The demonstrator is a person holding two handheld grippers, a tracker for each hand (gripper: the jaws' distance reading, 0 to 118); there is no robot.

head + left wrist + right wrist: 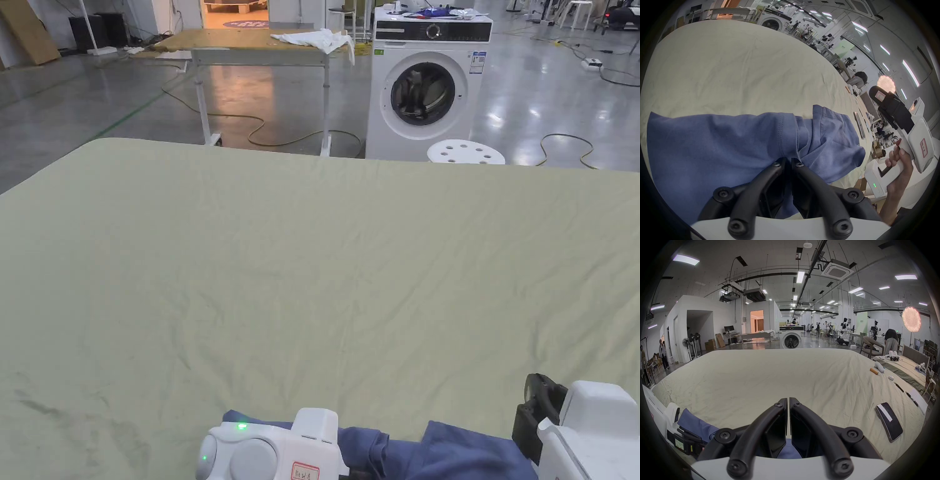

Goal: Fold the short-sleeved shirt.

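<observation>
While the shirt [740, 146] lay bunched at the bed's [312, 262] near edge, long axis crosswise, the left tool [788, 160] pinched its fabric; the right tool [788, 400], closed and empty, hovered just beside it.

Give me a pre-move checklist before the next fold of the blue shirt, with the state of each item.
1. Left gripper shut on the shirt: cannot tell; jaws nearly closed at a fabric fold.
2. Right gripper free: ok; jaws shut, no cloth seen between the tips.
3. Shirt spread flat: not ok; bunched, sleeve lapped over.
4. Open sheet ahead: ok.
5. Phone apart from the shirt: ok, off at the right.
</observation>
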